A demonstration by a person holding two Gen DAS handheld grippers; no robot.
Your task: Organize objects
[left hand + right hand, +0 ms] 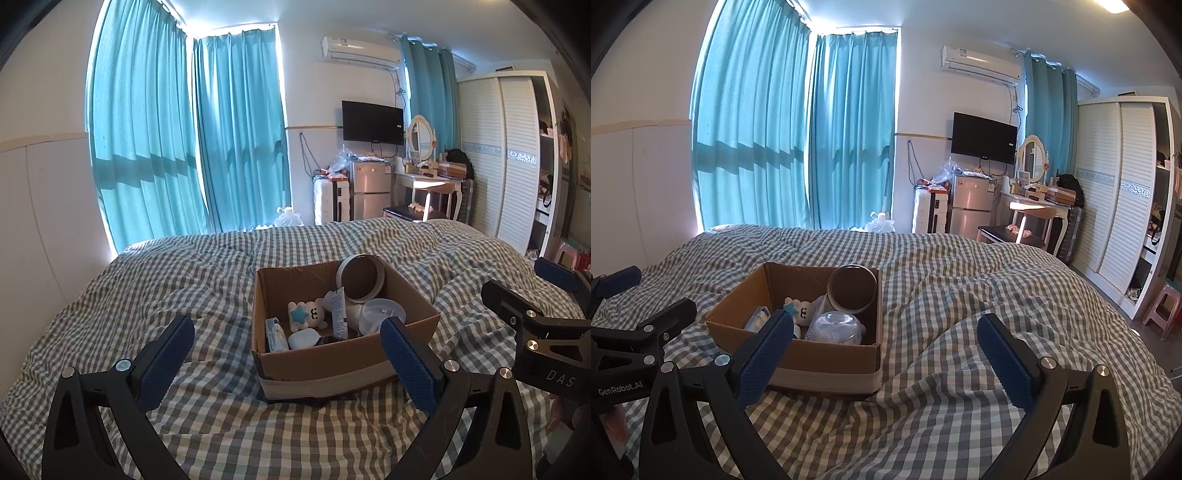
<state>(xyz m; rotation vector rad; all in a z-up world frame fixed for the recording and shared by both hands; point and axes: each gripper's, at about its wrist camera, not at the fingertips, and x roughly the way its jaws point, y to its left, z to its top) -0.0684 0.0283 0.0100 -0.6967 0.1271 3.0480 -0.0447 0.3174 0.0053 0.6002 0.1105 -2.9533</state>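
In the left wrist view the left tool [288, 354] gapes empty before the cardboard box [332, 360] at 12 o'clock, already holding the plush toy [308, 314], while the right wrist view shows the right tool [886, 350] likewise apart, box at 10 o'clock, and the bed [960, 295] seemingly cleared, so sorting looks nearly done.

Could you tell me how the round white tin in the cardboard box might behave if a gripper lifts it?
The round tin leans on its side against the cardboard box wall, so it may roll once freed. It looks stiff and smooth, probably slippery between pads. Its open cavity looks empty, so it is likely light.
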